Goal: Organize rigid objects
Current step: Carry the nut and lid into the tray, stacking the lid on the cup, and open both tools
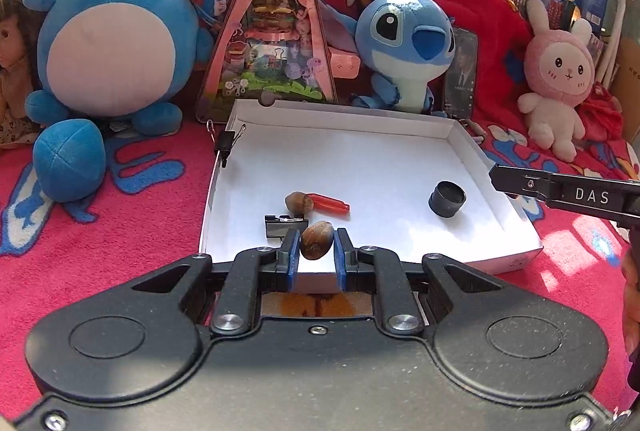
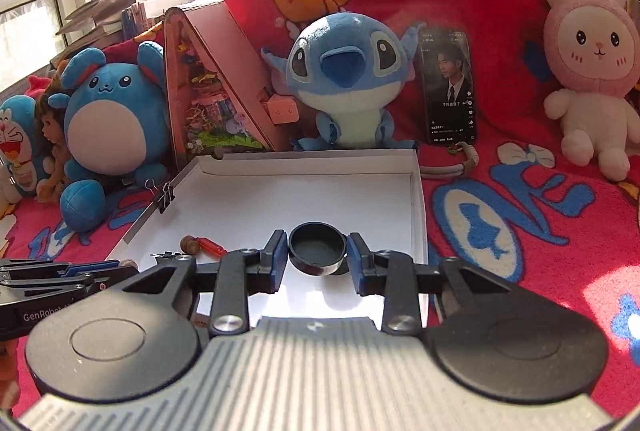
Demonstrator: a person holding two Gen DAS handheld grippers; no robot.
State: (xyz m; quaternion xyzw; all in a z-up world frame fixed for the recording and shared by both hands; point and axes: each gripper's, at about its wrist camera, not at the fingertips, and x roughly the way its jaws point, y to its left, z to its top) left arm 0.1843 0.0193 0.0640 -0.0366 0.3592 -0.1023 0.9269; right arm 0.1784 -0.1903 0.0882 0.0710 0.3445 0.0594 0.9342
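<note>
Inside, the white tray (image 1: 468, 147) has low walls all round and a broad bare floor toward its far wall. Its left rim carries a clipped-on black binder clip (image 1: 226, 145). The left gripper (image 1: 316, 249) is clenched on a brown nut (image 1: 317, 240), held above the tray's near edge. Just beyond lie a second nut (image 1: 299, 202) touching a red tube (image 1: 330, 203), and a flat black clip (image 1: 286, 225) near the left finger. The right gripper (image 2: 317, 257) grasps a black round cap (image 2: 317, 249) over the tray's near right part, close to the right wall. Plush toys crowd the red blanket (image 1: 120, 231) behind: a round blue plush (image 1: 116, 35), a big-eared blue plush (image 1: 404, 43), a pink rabbit (image 1: 558, 79), plus a triangular pink box (image 1: 276, 31) and a propped phone (image 2: 450, 87).
</note>
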